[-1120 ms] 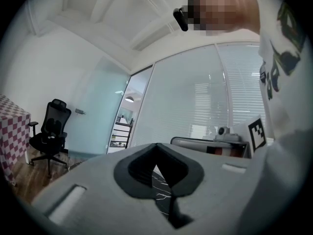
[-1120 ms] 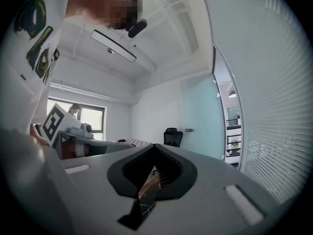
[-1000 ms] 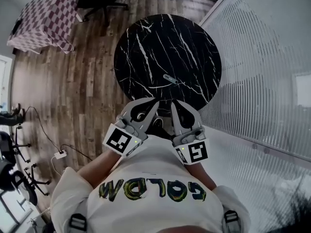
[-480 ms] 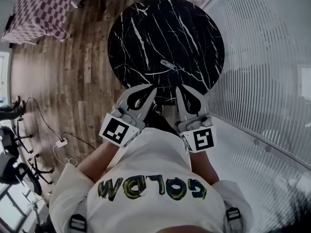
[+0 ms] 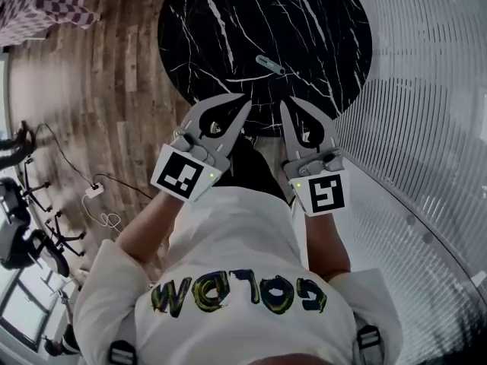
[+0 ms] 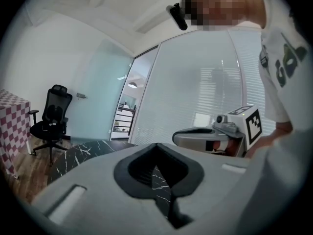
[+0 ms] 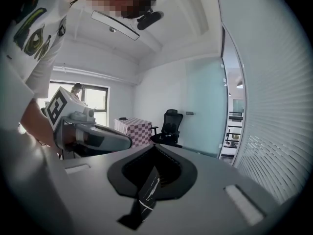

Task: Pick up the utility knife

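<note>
My left claw (image 5: 242, 102) and right claw (image 5: 288, 105) are both closed on nothing, tips side by side over the near edge of the marble surface (image 5: 221, 21). The utility knife (image 5: 272, 65) lies flat on it just beyond them, touching neither. I'd open the right claw, turn its jaws square across the knife's slim body, then close at mid-length, since I judge the polished stone will let it skid.
</note>
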{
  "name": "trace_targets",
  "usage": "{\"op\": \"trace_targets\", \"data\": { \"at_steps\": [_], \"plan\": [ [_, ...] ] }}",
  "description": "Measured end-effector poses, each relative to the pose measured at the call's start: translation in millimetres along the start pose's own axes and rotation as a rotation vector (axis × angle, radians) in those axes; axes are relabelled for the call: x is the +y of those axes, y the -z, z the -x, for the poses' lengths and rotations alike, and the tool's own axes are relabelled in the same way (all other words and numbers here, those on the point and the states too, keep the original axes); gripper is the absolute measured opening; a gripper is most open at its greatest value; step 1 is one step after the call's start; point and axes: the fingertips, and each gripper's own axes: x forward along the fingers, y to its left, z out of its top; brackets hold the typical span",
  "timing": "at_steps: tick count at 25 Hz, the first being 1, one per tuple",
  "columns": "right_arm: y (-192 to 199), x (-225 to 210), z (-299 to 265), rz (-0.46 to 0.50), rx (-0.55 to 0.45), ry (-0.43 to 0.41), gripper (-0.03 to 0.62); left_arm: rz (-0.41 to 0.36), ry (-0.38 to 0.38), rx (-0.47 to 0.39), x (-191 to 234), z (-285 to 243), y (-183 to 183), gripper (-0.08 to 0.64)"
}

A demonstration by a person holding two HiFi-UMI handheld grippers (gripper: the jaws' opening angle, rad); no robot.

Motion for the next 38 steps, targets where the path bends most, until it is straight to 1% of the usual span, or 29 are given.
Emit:
{"op": "trace_targets", "data": {
  "at_steps": [9, 12, 16, 22, 27, 31, 34, 38],
  "plan": [
    [55, -19, -31, 0.023, 0.085, -0.040, 0.003, -0.003, 0.012, 0.056, 27, -32, 48, 0.003],
    [79, -23, -40, 0.034, 0.126, -0.063, 0.003, 0.008, 0.018, 0.078, 32, -42, 66, 0.003],
    [106, -31, -57, 0.055, 0.166, -0.082, 0.008, 0.005, 0.041, 0.104, 37, -58, 89, 0.003],
    [145, -39, -75, 0.060, 0.236, -0.120, 0.016, -0.001, 0.069, 0.134, 47, -79, 123, 0.003],
    [178, -44, -92, 0.069, 0.294, -0.148, 0.029, 0.001, 0.077, 0.157, 61, -94, 148, 0.003],
    [208, -52, -104, 0.075, 0.338, -0.161, 0.035, -0.012, 0.092, 0.188, 70, -105, 173, 0.003],
    [229, -57, -110, 0.079, 0.379, -0.177, 0.043, -0.001, 0.086, 0.205, 77, -113, 192, 0.003],
    [253, -66, -120, 0.100, 0.420, -0.198, 0.072, -0.004, 0.107, 0.226, 81, -124, 213, 0.003]
  ]
}}
